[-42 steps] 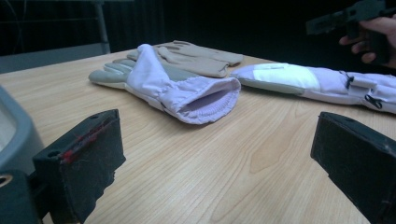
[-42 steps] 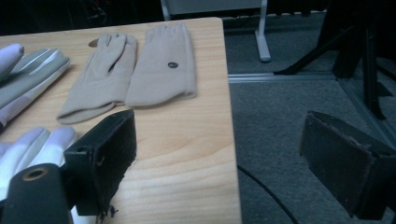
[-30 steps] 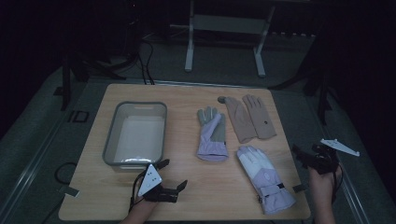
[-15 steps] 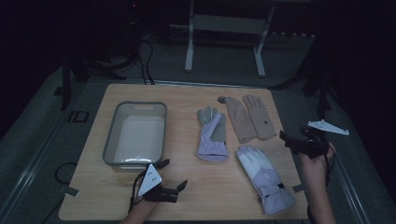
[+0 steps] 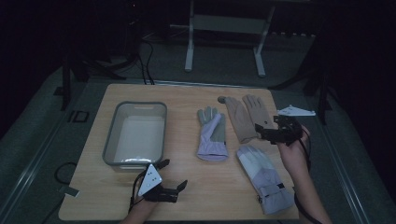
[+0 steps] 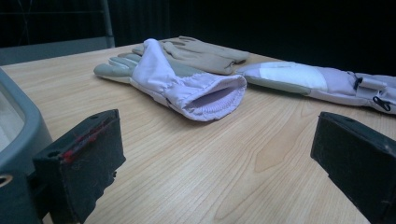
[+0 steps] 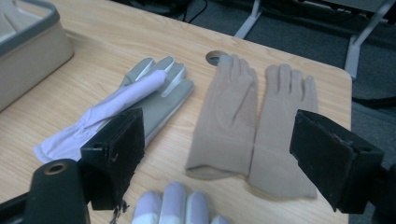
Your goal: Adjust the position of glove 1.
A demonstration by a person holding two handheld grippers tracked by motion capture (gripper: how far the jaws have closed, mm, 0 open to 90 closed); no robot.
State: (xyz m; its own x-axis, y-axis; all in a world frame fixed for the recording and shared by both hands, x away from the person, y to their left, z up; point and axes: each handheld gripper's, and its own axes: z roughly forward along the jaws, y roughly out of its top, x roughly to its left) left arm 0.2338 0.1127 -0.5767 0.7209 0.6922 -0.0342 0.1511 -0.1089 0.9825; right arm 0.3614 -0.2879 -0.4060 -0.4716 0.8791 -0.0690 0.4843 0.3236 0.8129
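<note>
While the left gripper (image 5: 173, 185) rests wide open at the table's (image 5: 187, 95) near edge, the right gripper (image 5: 263, 131), jaws apart, has moved in from the right edge to hover over the tan gloves' (image 5: 248, 116) cuffs, likely its next pick.

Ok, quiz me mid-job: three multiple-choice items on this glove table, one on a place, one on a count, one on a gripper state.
1. Where does the grey bin stand on the table?
A. its left part
B. its right part
C. on the beige gloves

2. How many gloves lie on the table?
A. two
B. four
C. six

3. How is the right gripper?
A. shut on a glove
B. open over the beige gloves
C. inside the bin

Answers: 1 A, the bin sits left of every glove; 2 B, two beige, two lilac; 3 B, its jaws stand wide apart holding nothing.
</note>
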